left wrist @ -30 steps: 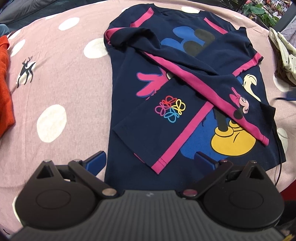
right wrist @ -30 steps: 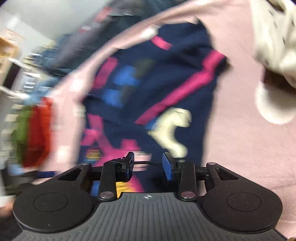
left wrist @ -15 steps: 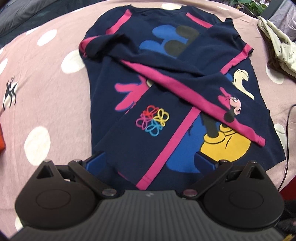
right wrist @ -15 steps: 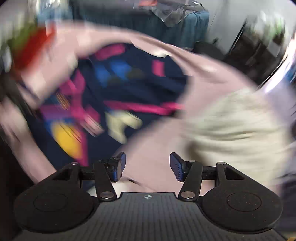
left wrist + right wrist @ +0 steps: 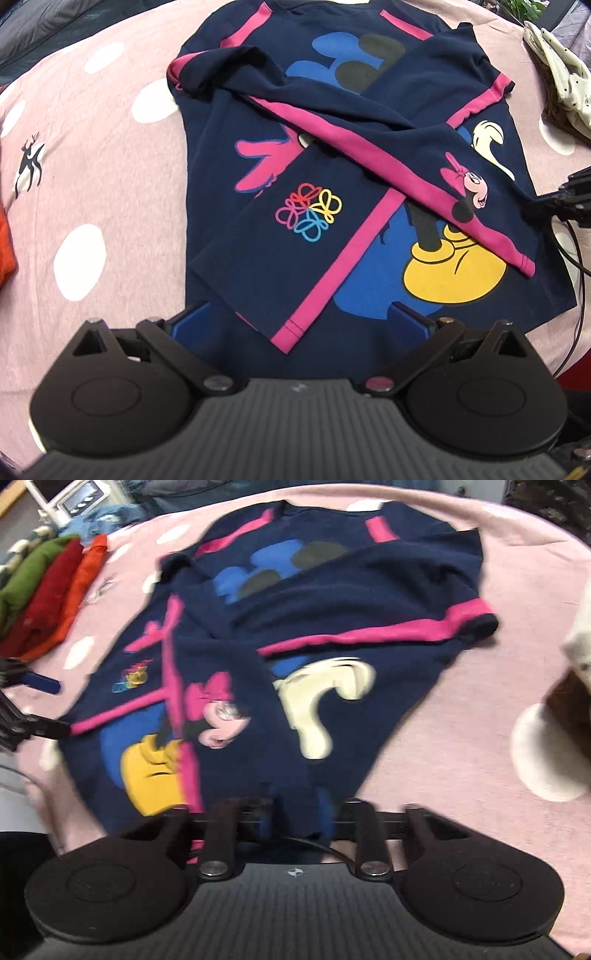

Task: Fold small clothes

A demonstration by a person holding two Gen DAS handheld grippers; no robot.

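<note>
right gripper (image 5: 295,814) swings back to shirt (image 5: 314,602) hem, narrowly parted, grasp unclear | left gripper (image 5: 301,319) wide open, empty, at hem | bottom fold next

1. One navy sweatshirt (image 5: 354,155), both its sleeves folded across the front.
2. Two hand-held grippers: the left (image 5: 301,321) and the right (image 5: 295,812).
3. One cream spotted garment (image 5: 561,74) (crumpled, at the far right edge).
4. Three folded clothes stacked side by side: green (image 5: 29,572), dark red (image 5: 51,590), orange (image 5: 83,587).
5. One pink spotted bedsheet (image 5: 110,155).
</note>
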